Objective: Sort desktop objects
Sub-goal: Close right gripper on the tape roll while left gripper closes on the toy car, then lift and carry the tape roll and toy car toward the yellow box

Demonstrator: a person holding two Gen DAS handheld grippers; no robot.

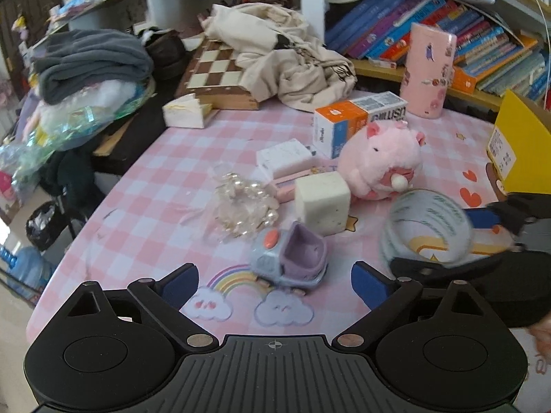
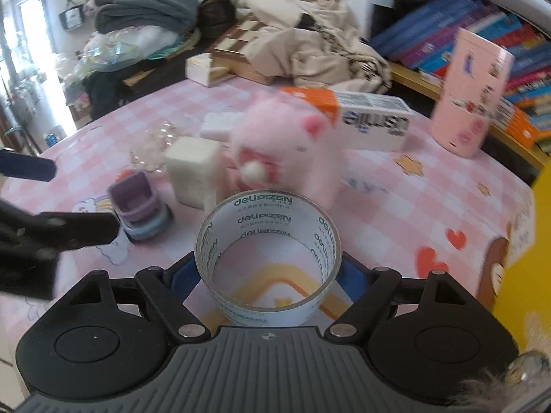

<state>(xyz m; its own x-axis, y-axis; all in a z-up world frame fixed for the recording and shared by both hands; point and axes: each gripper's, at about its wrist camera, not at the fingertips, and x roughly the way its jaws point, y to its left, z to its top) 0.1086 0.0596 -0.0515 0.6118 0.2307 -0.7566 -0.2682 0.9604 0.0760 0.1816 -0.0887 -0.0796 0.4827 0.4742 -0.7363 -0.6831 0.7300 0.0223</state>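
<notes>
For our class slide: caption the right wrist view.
Right gripper holds a clear tape roll before a pink plush toy.

Bookshelf (image 1: 447,27) behind pink checked tablecloth (image 1: 165,186); daylit.

Grey blanket (image 1: 93,62), chessboard (image 1: 220,72), shelved books (image 1: 447,31).

Left gripper (image 1: 275,287) lane: toy car (image 1: 289,258) dead ahead, white block (image 1: 322,203) at 12, bare cloth at 10.
</notes>
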